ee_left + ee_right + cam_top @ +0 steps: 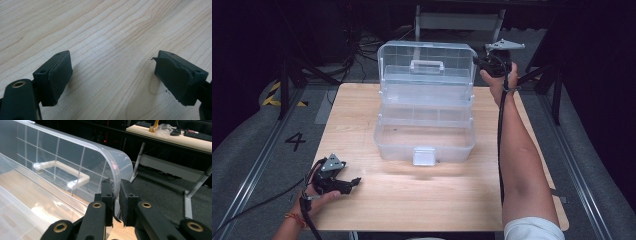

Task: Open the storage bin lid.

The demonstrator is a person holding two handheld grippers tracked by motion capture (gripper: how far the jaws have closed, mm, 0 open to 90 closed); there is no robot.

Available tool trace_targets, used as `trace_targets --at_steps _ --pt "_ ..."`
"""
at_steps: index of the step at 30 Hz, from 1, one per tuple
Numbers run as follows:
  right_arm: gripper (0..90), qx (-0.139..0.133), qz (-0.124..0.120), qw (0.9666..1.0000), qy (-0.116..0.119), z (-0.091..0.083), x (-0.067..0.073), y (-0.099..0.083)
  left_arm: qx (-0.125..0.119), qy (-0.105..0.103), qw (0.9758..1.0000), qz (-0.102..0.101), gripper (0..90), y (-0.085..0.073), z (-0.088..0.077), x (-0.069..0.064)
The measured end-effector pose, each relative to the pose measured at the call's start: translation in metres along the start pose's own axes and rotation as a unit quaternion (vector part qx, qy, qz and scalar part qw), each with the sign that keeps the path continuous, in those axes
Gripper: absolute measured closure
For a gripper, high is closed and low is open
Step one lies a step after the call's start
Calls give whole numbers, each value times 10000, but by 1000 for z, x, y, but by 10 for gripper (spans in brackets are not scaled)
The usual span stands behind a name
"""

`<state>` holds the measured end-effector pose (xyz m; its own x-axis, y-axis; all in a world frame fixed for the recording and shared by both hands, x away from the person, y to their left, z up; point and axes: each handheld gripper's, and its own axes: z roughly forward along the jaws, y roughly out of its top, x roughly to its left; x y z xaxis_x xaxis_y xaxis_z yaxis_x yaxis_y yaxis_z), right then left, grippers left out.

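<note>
Right claw clamping lid, edge half-hidden

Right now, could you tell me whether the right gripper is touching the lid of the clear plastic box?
Touching. In the right gripper view, the right gripper is shut on the lid, its edge pinched between both pads.

- The open clear box stands in the middle of the worktop; its raised lid walls off the far side.
- The right tool is clamped on the lid's right edge, so the forearm lies across the right strip.
- Bare wood is free in front of the box and on its left.
- The left tool rests at the near left corner, with bare wood between its spread jaws.
</note>
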<state>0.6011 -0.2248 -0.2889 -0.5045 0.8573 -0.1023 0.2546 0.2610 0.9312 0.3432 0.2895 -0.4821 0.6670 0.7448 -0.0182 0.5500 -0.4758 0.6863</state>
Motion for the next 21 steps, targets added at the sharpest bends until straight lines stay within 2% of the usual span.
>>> trace_targets --at_steps 21 --pt "823 206 29 9997 -111 22 -7 2 0 17 10000 23 152 0 0 0"
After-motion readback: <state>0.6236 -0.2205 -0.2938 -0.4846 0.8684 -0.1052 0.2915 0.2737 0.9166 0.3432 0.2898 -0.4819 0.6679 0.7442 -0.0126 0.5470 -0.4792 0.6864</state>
